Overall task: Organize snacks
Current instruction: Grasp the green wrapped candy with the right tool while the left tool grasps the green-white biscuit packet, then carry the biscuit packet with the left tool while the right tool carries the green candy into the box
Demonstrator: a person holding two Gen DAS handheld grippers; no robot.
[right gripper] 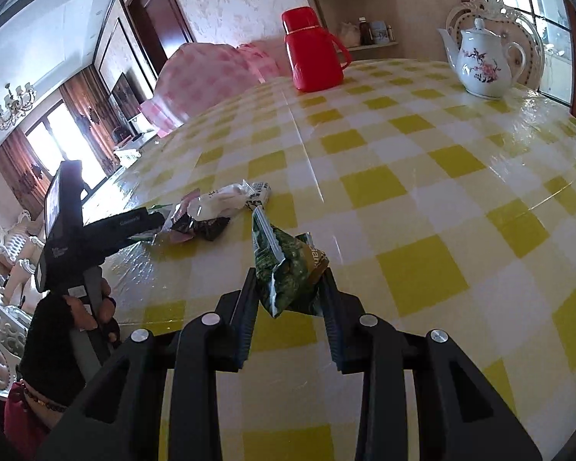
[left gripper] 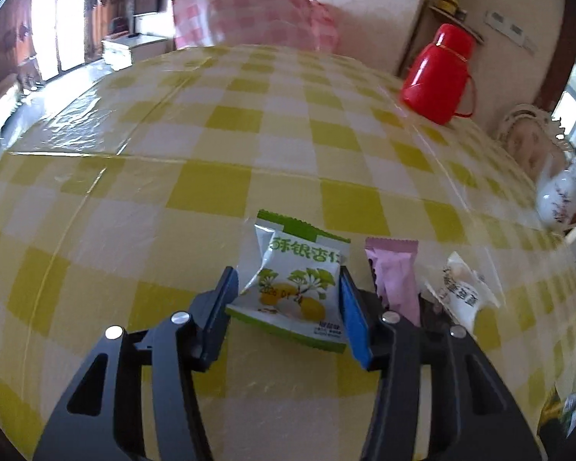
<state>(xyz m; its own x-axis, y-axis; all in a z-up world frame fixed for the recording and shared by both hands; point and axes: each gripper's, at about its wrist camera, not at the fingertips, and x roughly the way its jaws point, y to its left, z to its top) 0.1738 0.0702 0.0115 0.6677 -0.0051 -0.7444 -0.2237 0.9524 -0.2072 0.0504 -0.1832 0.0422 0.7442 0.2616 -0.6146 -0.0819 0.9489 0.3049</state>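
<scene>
- White-and-green foil snack packet (left gripper: 292, 288), printed with yellow fruit: lies flat on the desk (left gripper: 211, 123), which is covered in a glossy yellow-and-white checked cloth. The packet is probably very light, soft and crinkly, with a slick film surface; the puffed middle should yield under pressure, so the long side edges are the sensible place to take hold.
- Left hand-held gripper (left gripper: 288, 299): jaws stand at a moderate width, one on either side of this packet. The blue pads (left gripper: 355, 319) sit right against its two edges; whether they already press cannot be told, since the packet shows no crumpling and rests on the cloth.
- Pink foil packet (left gripper: 397, 282) and white twisted-end sweet wrapper (left gripper: 460, 288): lie just beside the first packet, to its right in the left wrist view, forming a small cluster near the desk's front edge.
- Dark green crinkled foil snack packet (right gripper: 288, 265): held off the cloth, pinched at its lower part, its upper end tilted away. It is limp and light, and may slide if the squeeze loosens.
- Right hand-held gripper (right gripper: 290, 299): jaws narrow, clamped on the dark green packet.
- Red plastic jug (right gripper: 313, 50) and white flowered china teapot (right gripper: 484, 57): stand well apart at the far side.
</scene>
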